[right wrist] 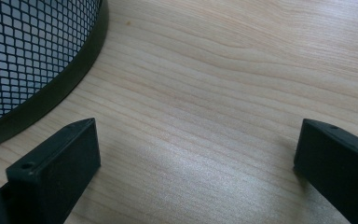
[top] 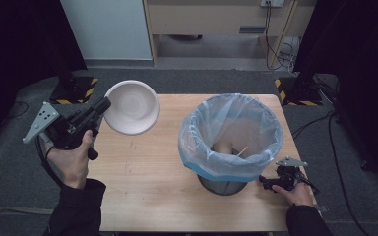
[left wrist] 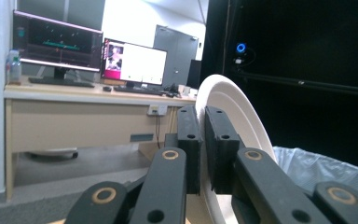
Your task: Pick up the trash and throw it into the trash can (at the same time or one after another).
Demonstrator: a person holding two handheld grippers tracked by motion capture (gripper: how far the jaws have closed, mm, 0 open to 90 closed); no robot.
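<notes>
Left gripper clamped on the rim of a white bowl, held tilted above the left rear part of the wooden table. Right gripper rests low on the table, jaws wide apart, just beside the base of the mesh bin (blue liner; scraps inside, unclear).

My left gripper has the bowl up left of the bin; right gripper sits on the surface beside its base.
</notes>
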